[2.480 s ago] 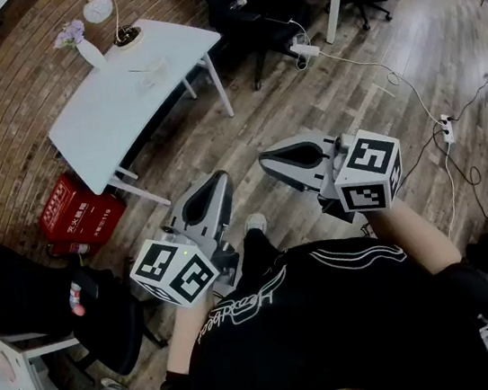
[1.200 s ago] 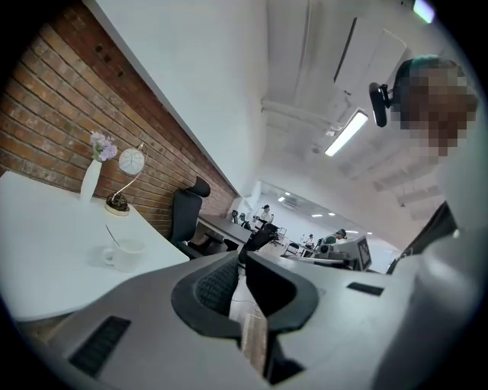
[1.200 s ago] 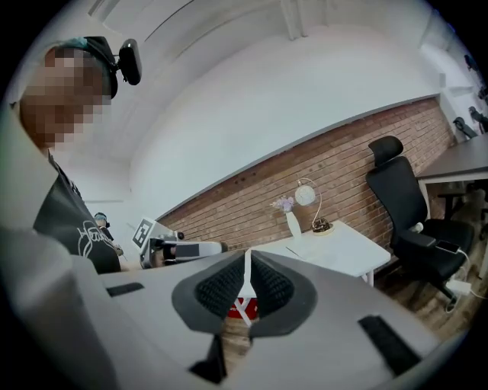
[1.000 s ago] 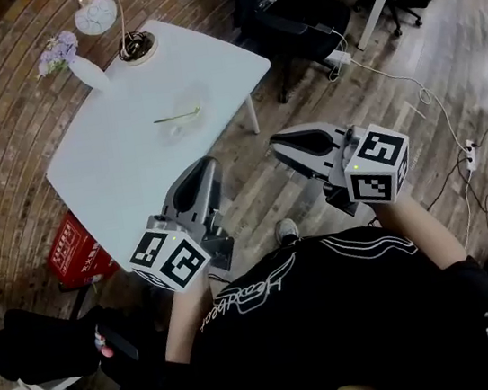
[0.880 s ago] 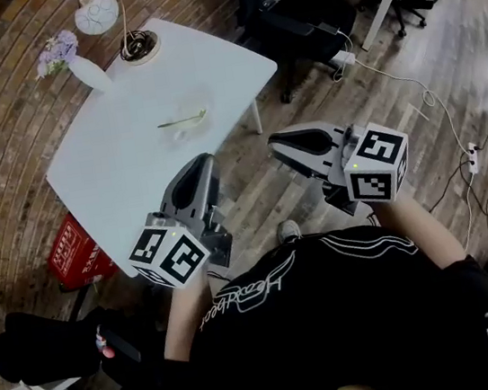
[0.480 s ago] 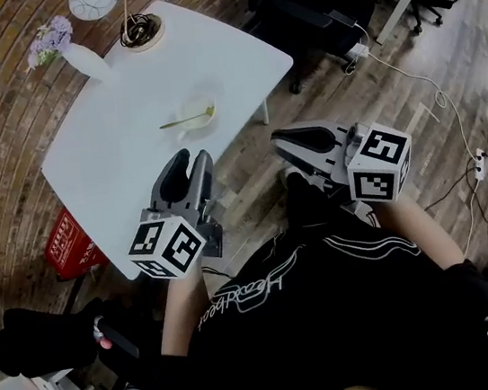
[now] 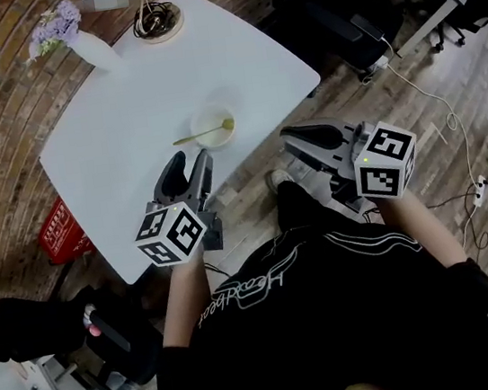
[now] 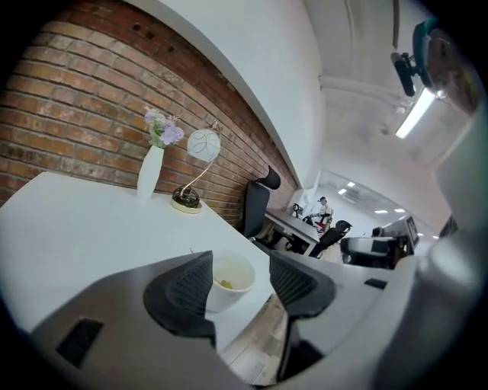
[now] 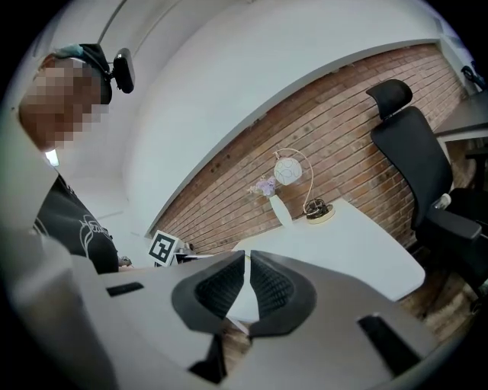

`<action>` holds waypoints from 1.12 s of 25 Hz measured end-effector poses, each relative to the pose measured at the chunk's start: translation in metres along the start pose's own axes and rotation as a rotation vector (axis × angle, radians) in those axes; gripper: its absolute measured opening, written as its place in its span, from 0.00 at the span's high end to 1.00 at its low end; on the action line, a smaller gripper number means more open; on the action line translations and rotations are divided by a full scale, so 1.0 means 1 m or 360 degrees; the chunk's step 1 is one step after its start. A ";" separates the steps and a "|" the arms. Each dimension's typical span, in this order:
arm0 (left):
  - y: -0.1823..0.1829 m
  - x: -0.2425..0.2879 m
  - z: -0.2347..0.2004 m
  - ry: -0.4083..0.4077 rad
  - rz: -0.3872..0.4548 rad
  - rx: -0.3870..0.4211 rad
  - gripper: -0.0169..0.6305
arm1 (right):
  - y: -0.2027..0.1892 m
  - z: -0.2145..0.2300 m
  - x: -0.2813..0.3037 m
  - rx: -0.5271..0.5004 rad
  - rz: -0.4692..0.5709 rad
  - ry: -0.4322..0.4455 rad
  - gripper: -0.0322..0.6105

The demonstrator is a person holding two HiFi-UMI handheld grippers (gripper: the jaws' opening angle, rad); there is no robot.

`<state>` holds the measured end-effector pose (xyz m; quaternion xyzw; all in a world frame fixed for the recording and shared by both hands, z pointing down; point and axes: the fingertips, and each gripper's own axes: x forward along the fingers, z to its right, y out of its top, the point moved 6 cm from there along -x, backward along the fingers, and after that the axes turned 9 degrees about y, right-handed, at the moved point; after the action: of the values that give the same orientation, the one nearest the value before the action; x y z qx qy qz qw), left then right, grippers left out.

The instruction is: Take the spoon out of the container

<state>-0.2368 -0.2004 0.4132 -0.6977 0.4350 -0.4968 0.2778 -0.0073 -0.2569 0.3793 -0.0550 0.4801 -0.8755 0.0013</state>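
Near the counter's (image 7: pixel 140 105) closest edge, just above the middle of the head view, the spoon (image 7: pixel 201 134) lies across the small white container (image 7: pixel 218 142) with its handle pointing left. The left gripper (image 7: pixel 190 161) sits below and short of it, jaws opening on nothing, so I'd bring it in low and pinch the handle alone. The right gripper (image 7: pixel 308 137), at centre right, is closed and empty, and the vase (image 7: pixel 93 50) at upper left stands well apart, so nothing blocks the reach.

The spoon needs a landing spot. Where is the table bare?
The table is bare left of the cup, from the vase down to the near edge, and between the cup and the lamp base. Only the far edge, around vase and lamp base, is crowded.
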 end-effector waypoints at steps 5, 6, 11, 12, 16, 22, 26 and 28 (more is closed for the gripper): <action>-0.008 0.022 -0.027 0.0102 -0.0054 -0.0099 0.65 | 0.011 0.028 0.021 0.0024 -0.0069 0.0042 0.95; -0.009 0.026 -0.031 0.0116 -0.0060 -0.0116 0.65 | 0.012 0.032 0.025 0.0030 -0.0081 0.0049 0.95; -0.009 0.040 -0.046 0.0171 -0.0059 -0.0178 0.67 | 0.017 0.050 0.038 0.0051 -0.0134 0.0068 0.95; -0.009 0.042 -0.047 0.0177 -0.0061 -0.0179 0.69 | 0.017 0.053 0.040 0.0056 -0.0141 0.0069 0.95; -0.007 0.049 -0.051 0.0196 -0.0038 -0.0193 0.77 | 0.018 0.062 0.045 0.0068 -0.0165 0.0071 0.95; -0.005 0.053 -0.051 0.0222 -0.0035 -0.0173 0.89 | 0.016 0.064 0.049 0.0071 -0.0188 0.0083 0.95; -0.007 0.051 -0.050 0.0229 -0.0020 -0.0180 0.94 | 0.013 0.064 0.048 0.0077 -0.0195 0.0075 0.95; -0.007 0.050 -0.050 0.0223 0.0000 -0.0196 0.95 | 0.011 0.064 0.048 0.0091 -0.0190 0.0067 0.95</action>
<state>-0.2752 -0.2390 0.4588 -0.6769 0.4831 -0.5167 0.2034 -0.0495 -0.3192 0.4086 -0.0649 0.4507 -0.8883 -0.0595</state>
